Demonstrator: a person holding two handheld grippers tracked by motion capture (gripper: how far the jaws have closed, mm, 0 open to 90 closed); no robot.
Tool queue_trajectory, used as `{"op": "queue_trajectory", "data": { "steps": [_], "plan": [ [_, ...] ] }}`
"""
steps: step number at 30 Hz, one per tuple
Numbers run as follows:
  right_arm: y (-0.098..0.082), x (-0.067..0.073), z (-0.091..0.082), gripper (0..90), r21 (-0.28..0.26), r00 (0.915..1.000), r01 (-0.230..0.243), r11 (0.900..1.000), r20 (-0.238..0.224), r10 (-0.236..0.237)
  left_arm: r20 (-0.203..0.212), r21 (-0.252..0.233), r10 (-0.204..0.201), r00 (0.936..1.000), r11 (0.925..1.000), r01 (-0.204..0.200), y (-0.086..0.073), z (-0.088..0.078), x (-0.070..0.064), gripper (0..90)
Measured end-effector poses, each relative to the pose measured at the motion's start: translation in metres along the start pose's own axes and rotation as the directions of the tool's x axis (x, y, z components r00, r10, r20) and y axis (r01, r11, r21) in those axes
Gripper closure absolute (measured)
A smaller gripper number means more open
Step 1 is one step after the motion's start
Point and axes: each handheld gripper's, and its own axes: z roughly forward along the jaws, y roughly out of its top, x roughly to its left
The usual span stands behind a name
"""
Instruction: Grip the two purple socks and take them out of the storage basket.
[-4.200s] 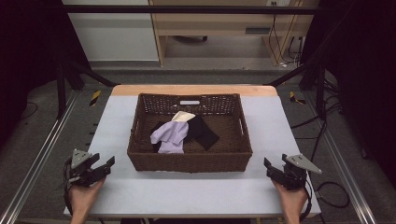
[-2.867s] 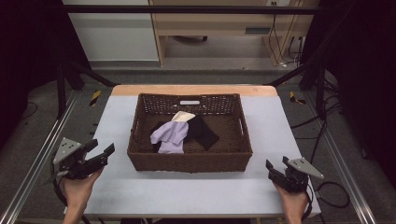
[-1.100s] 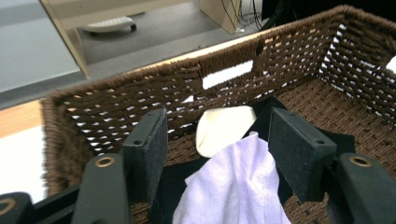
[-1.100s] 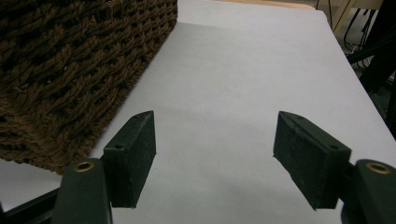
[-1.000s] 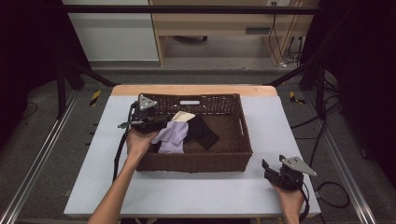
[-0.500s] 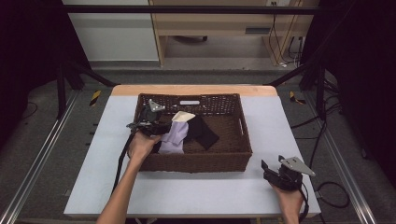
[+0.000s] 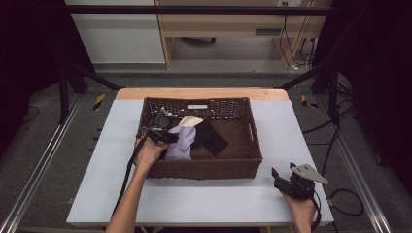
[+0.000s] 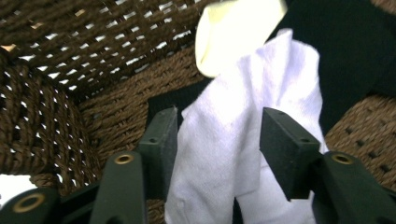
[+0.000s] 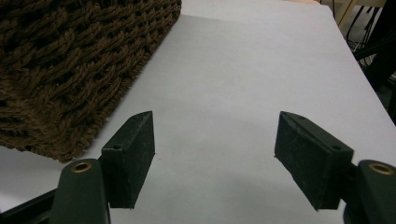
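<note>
The high view looks forward and down from above the person's side of the bench (image 7: pixel 209 204), taking in the whole wicker basket (image 7: pixel 204 167) from well off. The left claw's camera sits inside the basket, very close to its woven wall (image 8: pixel 70 56) and the pale cloth (image 8: pixel 243 154). The right claw's camera looks low across the bench top (image 9: pixel 252 74), sharing the basket's outer corner (image 9: pixel 70 70) with the high view.

place: we read it as a lab recording bay
evidence: black curtains (image 7: pixel 29 58), metal frame rails (image 7: pixel 39 170), loose floor cables (image 7: pixel 340 199), taped desk (image 7: pixel 194 201)
</note>
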Motion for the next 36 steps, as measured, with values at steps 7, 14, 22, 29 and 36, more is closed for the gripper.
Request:
{"op": "queue_trajectory", "data": {
  "steps": [7, 14, 22, 29, 36],
  "plan": [
    [0.0, 0.0, 0.0, 28.6, 0.004, 1.0, 0.002, 1.0, 0.001, -0.002, 0.03, 0.06, -0.011, 0.9995, 0.9982, 0.01, 0.0, 0.005, 0.001, 70.7],
    [0.0, 0.0, 0.0, 28.7, 0.006, 1.0, 0.002, 1.0, 0.003, -0.002, 0.054, 0.016, -0.017, 0.9984, 0.9997, 0.016, 0.0, 0.001, 0.003, 85.6],
    [-0.001, -0.001, 0.0, 28.7, 0.003, 1.0, 0.002, 1.0, 0.009, -0.002, 0.089, -0.212, -0.039, 0.9953, 0.9756, 0.057, -0.006, -0.021, 0.008, 85.8],
    [-0.001, -0.002, 0.001, 29.5, 0.01, 0.9998, -0.011, 1.0, 0.018, 0.011, 0.072, -0.32, -0.017, 0.9972, 0.9465, 0.04, -0.01, -0.031, 0.007, 85.9],
    [-0.001, -0.002, 0.001, 31.6, 0.008, 0.9997, -0.017, 1.0, 0.016, 0.017, 0.145, -0.404, -0.075, 0.9866, 0.9056, 0.128, -0.011, -0.04, 0.017, 86.2]
  ]
}}
